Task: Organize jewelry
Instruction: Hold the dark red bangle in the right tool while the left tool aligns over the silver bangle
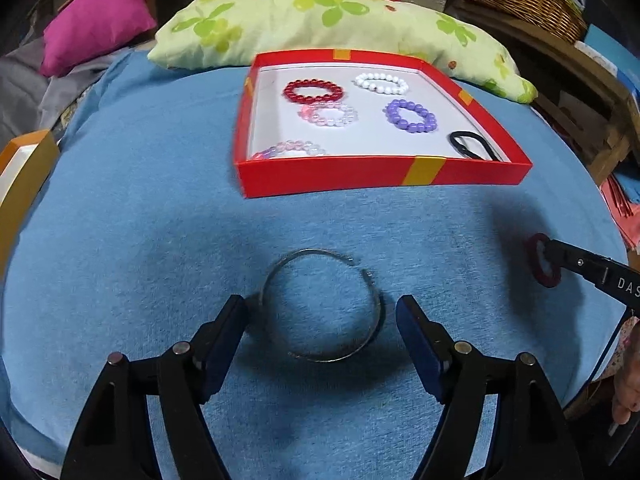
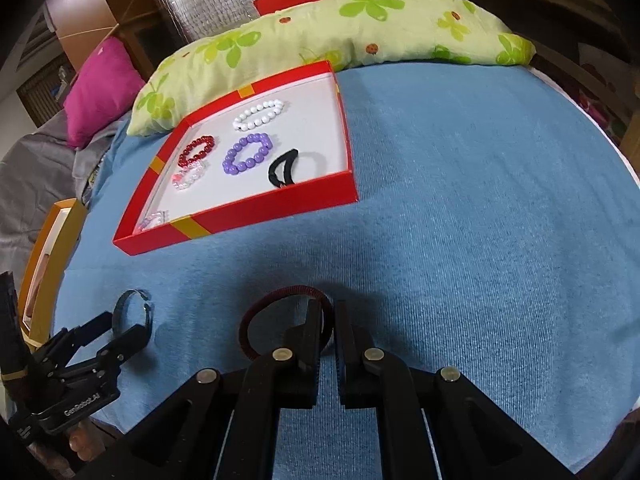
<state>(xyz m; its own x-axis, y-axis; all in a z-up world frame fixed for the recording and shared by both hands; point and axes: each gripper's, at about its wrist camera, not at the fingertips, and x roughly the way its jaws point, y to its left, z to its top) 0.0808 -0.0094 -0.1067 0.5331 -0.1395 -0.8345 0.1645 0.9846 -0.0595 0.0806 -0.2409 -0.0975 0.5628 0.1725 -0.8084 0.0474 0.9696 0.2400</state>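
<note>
1. The blue bedcover [image 1: 160, 240] is the largest thing before me, and everything else sits on it or along its edges.
2. The green flowered pillow [image 1: 320, 28] lies just behind the red box, along its far rim.
3. The red box [image 1: 360, 178] is my landmark: a shallow tray with a white floor and yellow tape bands, lying flat on the cover.
4. My left tongs [image 1: 322, 318] hover over the cover on the near side of the box, fingers wide apart and pressing on nothing.
5. My right tongs [image 2: 329, 316] are on the near side of the box too, off to its right, jaws narrowed right down on the dark red hair tie [image 2: 280, 294], which loops out to one side of them.
6. The metal bangle [image 1: 324, 304], an open-ended ring, lies flat on the cover on the near side of the box, between my left fingers; one fingertip sits at its rim, though I cannot tell whether it touches.
7. Inside the box lie a black hair tie [image 1: 474, 146] at its near right corner, a purple bead bracelet [image 1: 411, 116], a white bead bracelet [image 1: 381, 83] at the back, a red bead bracelet [image 1: 314, 92], a clear pink bracelet [image 1: 329, 115] touching the red one, and another pale bracelet [image 1: 288, 150] against the near wall.
</note>
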